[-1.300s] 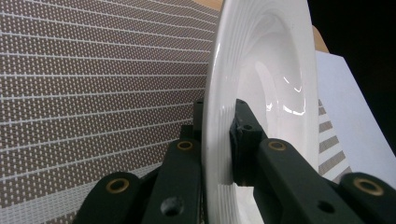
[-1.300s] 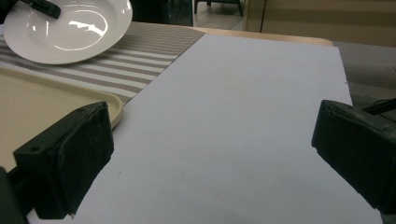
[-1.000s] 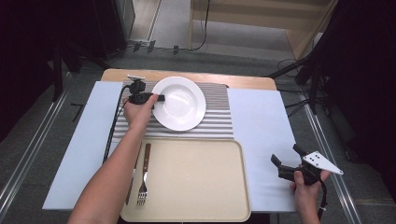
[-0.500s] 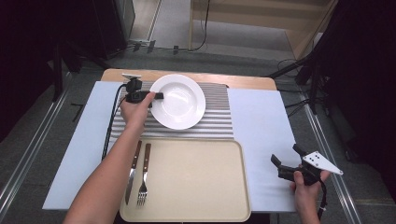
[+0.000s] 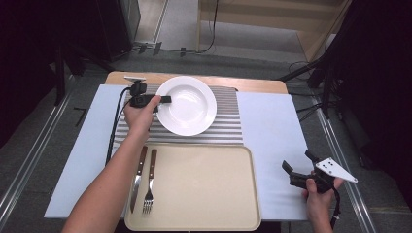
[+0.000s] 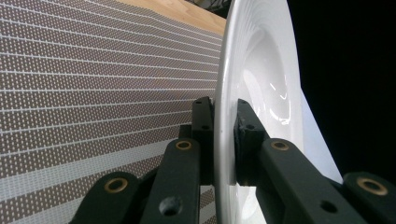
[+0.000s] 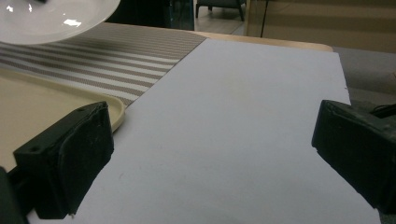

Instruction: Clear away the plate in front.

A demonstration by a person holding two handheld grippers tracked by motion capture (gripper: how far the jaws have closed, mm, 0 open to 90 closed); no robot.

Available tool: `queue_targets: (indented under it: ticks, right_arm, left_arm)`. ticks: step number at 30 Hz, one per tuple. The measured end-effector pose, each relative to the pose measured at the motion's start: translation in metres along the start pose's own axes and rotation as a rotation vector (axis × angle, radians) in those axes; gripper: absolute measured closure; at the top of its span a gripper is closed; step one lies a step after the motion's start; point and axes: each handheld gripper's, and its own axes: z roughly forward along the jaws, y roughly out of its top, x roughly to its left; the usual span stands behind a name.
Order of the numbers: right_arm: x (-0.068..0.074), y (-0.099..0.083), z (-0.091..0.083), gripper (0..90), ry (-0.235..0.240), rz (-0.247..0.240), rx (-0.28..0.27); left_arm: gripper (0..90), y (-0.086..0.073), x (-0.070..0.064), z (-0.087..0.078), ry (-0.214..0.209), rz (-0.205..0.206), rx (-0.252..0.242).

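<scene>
1. The beige tray (image 5: 204, 189) lies at the near edge of the counter (image 5: 272, 121) and serves as the landmark here.
2. Just beyond the tray's far edge lies a striped placemat (image 5: 228, 121), grey-brown with pale bands.
3. A white plate (image 5: 187, 105) is over the placemat, beyond the tray's far left part. In the right gripper view the plate (image 7: 51, 16) appears lifted, with a shadow on the placemat (image 7: 116, 51) beneath it.
4. The left gripper (image 5: 163, 99) is beyond the tray's far left corner, at the plate's left rim. Its jaws are closed on that rim.
5. In the left gripper view, the plate (image 6: 252, 70) stands edge-on between the two black jaws, one pad on each face of the rim, with the striped placemat (image 6: 93, 70) behind it.
6. A knife (image 5: 138, 177) and a fork (image 5: 149, 182) lie side by side on the tray's left part, handles pointing to the far edge.
7. The right gripper (image 5: 297, 170) is held in the person's right hand (image 5: 318, 194), just off the tray's right edge, over the pale blue counter cover.
8. In the right gripper view its jaws stand wide apart with nothing between them; the tray's corner (image 7: 112, 109) shows beside the left jaw.
</scene>
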Motion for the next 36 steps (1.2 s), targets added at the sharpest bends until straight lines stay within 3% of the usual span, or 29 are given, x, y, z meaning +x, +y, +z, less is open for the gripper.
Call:
queue_targets:
  ticks: [21, 36]
  right_arm:
    - [0.000, 0.000, 0.000, 0.0, -0.004, -0.001, 0.003]
    - [0.000, 0.000, 0.000, 0.0, -0.006, 0.001, 0.005]
  left_arm:
    - [81.1, -0.014, 0.002, -0.012, -0.030, -0.015, 0.000]
    - [81.0, -0.026, -0.008, -0.025, -0.069, -0.007, -0.008]
